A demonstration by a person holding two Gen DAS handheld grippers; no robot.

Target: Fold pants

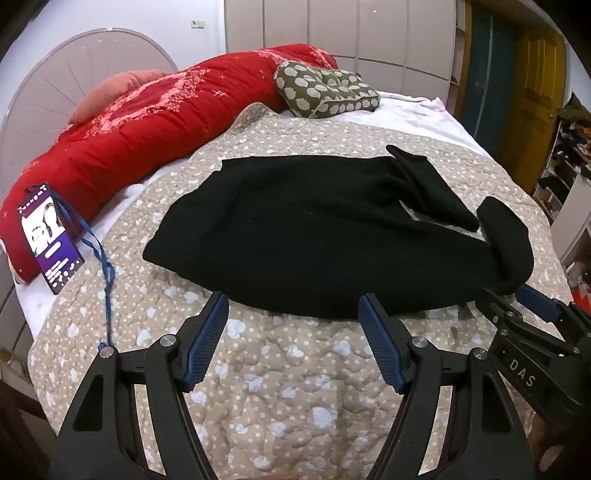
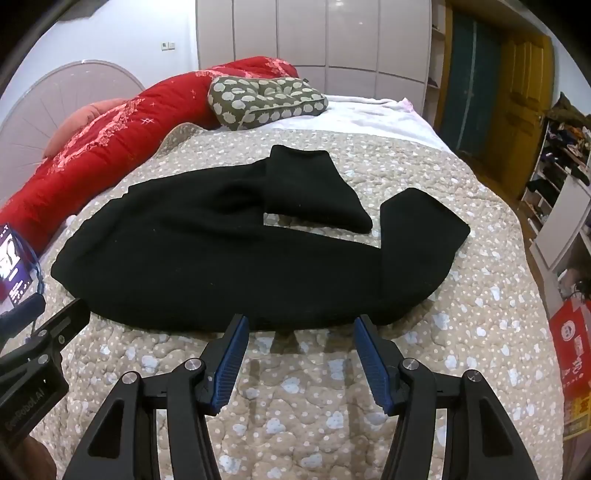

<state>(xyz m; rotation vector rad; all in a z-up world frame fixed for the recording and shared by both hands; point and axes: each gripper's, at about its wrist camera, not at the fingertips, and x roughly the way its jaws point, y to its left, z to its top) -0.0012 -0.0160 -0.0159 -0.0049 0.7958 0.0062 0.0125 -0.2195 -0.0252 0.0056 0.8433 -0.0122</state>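
- Bedroom: bed with beige dotted quilt (image 1: 295,369), pale wardrobe (image 1: 332,29) behind, yellow door (image 1: 535,74) at right.
- Pants (image 1: 314,236), black: laid flat across the quilt's middle, both leg ends doubled back (one lies on the fabric, the other curls beside it).
- Left gripper (image 1: 291,306): jaws wide, nothing between them, tips just short of the pants' near edge.
- Right gripper (image 2: 301,325): jaws wide, nothing held, tips at the same near edge, farther toward the legs.
- Red duvet (image 1: 147,129), rolled, along the headboard side; patterned cushion (image 1: 325,88) at its end.
- Phone (image 1: 50,236) with blue lanyard, propped against the duvet.
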